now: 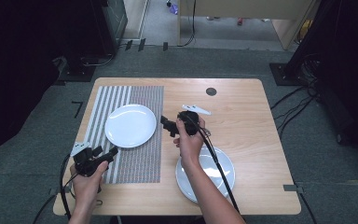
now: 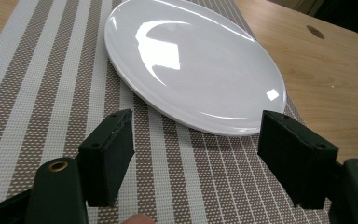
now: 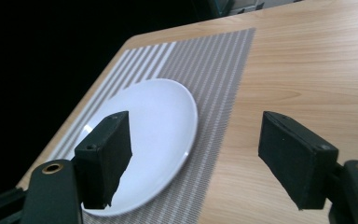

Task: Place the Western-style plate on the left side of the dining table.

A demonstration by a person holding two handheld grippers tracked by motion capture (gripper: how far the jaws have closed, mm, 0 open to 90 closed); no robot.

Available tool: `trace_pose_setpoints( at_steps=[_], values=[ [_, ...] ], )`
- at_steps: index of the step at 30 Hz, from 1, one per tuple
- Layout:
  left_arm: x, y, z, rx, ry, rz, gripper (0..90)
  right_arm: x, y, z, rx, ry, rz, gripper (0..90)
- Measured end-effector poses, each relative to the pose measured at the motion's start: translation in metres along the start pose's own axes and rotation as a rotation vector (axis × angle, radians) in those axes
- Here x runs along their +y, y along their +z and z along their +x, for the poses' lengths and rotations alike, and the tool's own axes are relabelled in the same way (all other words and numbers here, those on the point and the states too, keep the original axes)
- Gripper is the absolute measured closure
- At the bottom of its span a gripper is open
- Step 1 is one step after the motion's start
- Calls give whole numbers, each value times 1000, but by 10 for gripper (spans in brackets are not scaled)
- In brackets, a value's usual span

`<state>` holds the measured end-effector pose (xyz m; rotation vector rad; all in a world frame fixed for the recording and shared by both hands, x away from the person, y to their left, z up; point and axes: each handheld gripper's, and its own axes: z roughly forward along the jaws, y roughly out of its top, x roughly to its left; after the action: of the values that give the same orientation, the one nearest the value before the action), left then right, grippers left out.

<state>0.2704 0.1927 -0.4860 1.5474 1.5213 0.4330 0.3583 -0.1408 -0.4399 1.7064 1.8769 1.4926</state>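
left claw point(image 1: 113, 151): mine, jaws wide apart, nothing held. Sits over the near part of the placemat, just short of the near rim of the plate on the mat.
left claw, own view point(image 2: 196, 154): plate rim lies right ahead between the two jaws, not touched yet.
right claw point(image 1: 164, 122): mine too, jaws spread wide, empty. Hovers just off the right rim of the plate on the mat, over the mat's right edge.
right claw, own view point(image 3: 196, 158): looks across the plate from its right side; one jaw over the plate, the other over bare wood.
plate on the mat point(image 1: 130, 125): white, empty, flat, sits mid placemat. This is the thing both claws aim at. Also seen at point(image 2: 191, 60) and point(image 3: 140, 140).
placemat point(image 1: 142, 154): striped brown and white, under the plate, reaches past it on all sides.
second plate point(image 1: 223, 179): white, empty, well right of and nearer me than the plate on the mat, partly under my right forearm.
white strip point(image 1: 196, 109): small flat piece, right of the plate on the mat, beyond my right hand. Cannot tell what it is.
table point(image 1: 247, 121): light wood, carries all of it.
step, my read: approach to the plate on the mat, no grasp yet.
next move, my read: bring one claw down so its jaws straddle the rim, close firmly. Thin, glossy rim, may slip; other claw can steady the far side.
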Motion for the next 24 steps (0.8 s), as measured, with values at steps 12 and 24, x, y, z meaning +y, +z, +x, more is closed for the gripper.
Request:
trace_pose_setpoints(
  at_steps=[12,24],
  values=[
    [-5,-15,4,38,15,10,255,-4,-44,-27,-43,-90,1,224],
    [-14,-26,11,84,38,21,255,-14,-79,-60,-108,-145,-1,211]
  ],
)
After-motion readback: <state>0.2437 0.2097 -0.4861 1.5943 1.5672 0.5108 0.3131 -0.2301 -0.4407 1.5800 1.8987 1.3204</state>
